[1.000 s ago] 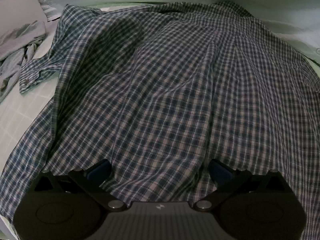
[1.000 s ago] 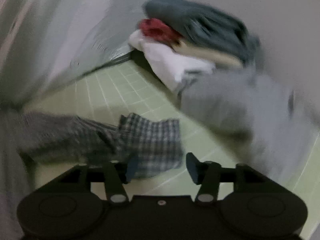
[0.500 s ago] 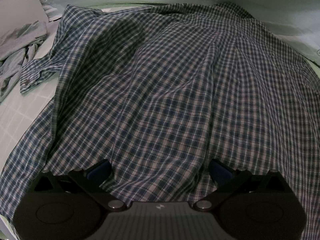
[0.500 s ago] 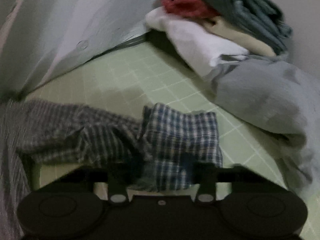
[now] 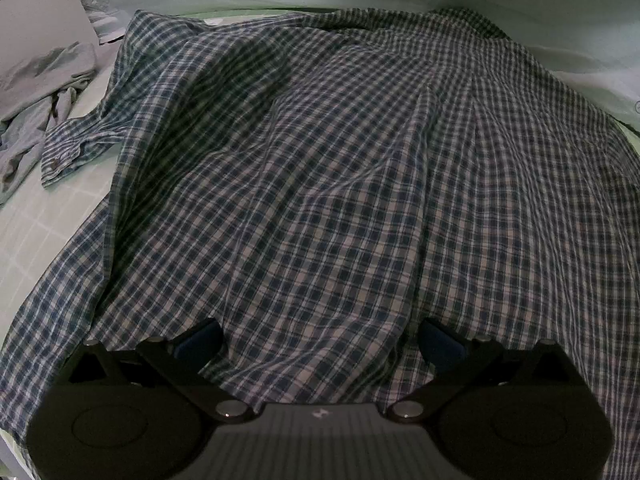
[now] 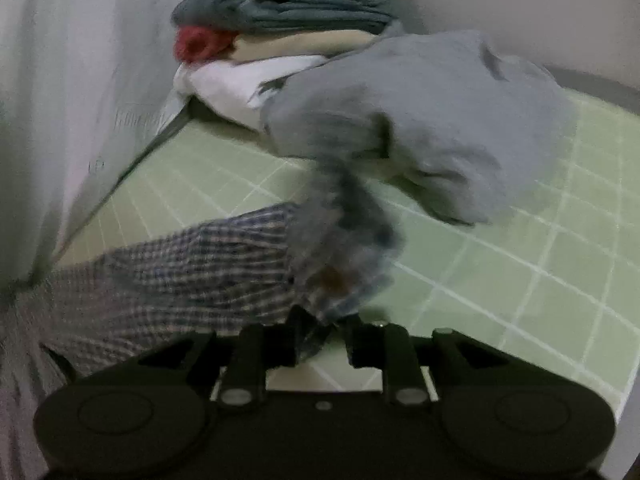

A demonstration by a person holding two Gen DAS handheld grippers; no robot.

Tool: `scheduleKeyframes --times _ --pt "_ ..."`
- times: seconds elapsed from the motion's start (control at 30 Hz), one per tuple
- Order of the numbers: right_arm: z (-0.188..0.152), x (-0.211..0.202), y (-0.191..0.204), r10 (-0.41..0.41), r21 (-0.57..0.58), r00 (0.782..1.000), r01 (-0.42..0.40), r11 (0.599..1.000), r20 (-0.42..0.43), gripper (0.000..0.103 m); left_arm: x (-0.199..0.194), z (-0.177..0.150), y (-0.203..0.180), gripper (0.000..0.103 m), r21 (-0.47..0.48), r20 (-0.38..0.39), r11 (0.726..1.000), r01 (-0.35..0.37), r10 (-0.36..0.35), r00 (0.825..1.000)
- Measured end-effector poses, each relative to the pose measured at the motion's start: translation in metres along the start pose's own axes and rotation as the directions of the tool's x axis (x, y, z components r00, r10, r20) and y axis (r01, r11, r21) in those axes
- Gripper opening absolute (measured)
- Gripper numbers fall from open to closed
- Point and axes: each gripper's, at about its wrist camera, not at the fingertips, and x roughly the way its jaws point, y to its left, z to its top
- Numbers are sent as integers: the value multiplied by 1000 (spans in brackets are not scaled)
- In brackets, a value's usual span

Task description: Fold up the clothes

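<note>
A blue and white plaid shirt (image 5: pixel 320 180) lies spread over the bed and fills the left wrist view. My left gripper (image 5: pixel 320 340) stands open at the shirt's near hem, fingers wide apart, cloth lying loosely between them. One buttoned cuff (image 5: pixel 68 156) rests at the far left. In the right wrist view the shirt's other sleeve (image 6: pixel 192 268) stretches from the left to my right gripper (image 6: pixel 324 332). Its cuff (image 6: pixel 344 248) is bunched between the jaws and stands up, blurred. These jaws are opening, though the pads still touch the cloth.
A rumpled grey garment (image 6: pixel 420 120) lies just beyond the cuff on the green checked sheet (image 6: pixel 520 260). Behind it sits a stack of folded clothes (image 6: pixel 288 8) against the wall. A pale curtain (image 6: pixel 60 80) hangs on the left. Another grey garment (image 5: pixel 36 92) lies left of the shirt.
My right gripper closed on the plaid cuff and shifted with it; the cuff now stands up between the jaws, nearer the grey garment. The left gripper and the spread shirt have not moved.
</note>
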Motion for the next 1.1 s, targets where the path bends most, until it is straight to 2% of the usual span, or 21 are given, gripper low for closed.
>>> scheduleKeyframes --times 0.07,0.13,0.17,0.23,0.27,0.4,0.53,0.63,0.67,0.7,0.73,0.77,0.8,0.83,0.9,1.1 --pt "4 -3 0 -12 10 1000 12 1000 17 49 0 0 0 103 0 0 1000 0 0 1000" --pt "6 -3 0 -21 15 1000 21 1000 22 52 0 0 -1 103 0 0 1000 0 0 1000" --pt "8 1 -3 -26 28 1000 26 999 17 50 0 0 0 103 1 0 1000 0 0 1000" --pt "6 0 -9 -37 58 999 36 998 12 38 0 0 2 103 6 1 1000 3 -3 1000" --pt "6 -1 -10 -55 53 998 54 997 9 26 0 0 2 103 5 3 1000 3 -3 1000" --pt "6 -8 -11 -79 40 997 78 996 3 25 -1 -1 1 103 0 7 1000 3 -3 1000" --pt "1 -10 -7 -80 -25 997 80 996 -10 25 0 0 2 103 13 8 1000 13 -13 1000" --pt "-4 -16 -7 -94 -55 995 93 994 -22 38 0 3 5 103 36 -20 999 38 -37 999" --pt "-5 -18 -6 -103 -70 994 102 992 -21 47 -1 4 7 103 41 -32 998 50 -49 998" --pt "-7 -21 -4 -115 -89 993 113 990 -20 61 -4 5 11 103 33 -36 998 60 -59 998" --pt "-10 -24 -1 -130 -108 991 127 986 -17 69 -10 4 18 103 8 -20 998 62 -62 998" --pt "-13 -27 2 -144 -125 990 141 982 -10 80 -17 4 25 103 -17 -5 998 64 -65 998" --pt "-16 -32 6 -147 -149 989 146 978 2 86 -23 4 33 103 -42 11 997 67 -67 998" --pt "-20 -36 11 -149 -174 989 149 973 15 88 -30 3 43 103 -66 31 995 71 -69 997" --pt "-29 -46 26 -134 -226 990 139 964 36 99 -44 1 65 103 -110 66 992 69 -62 996" --pt "-72 -71 85 -41 -408 998 58 911 52 101 -59 7 143 103 -178 100 984 -12 30 995"
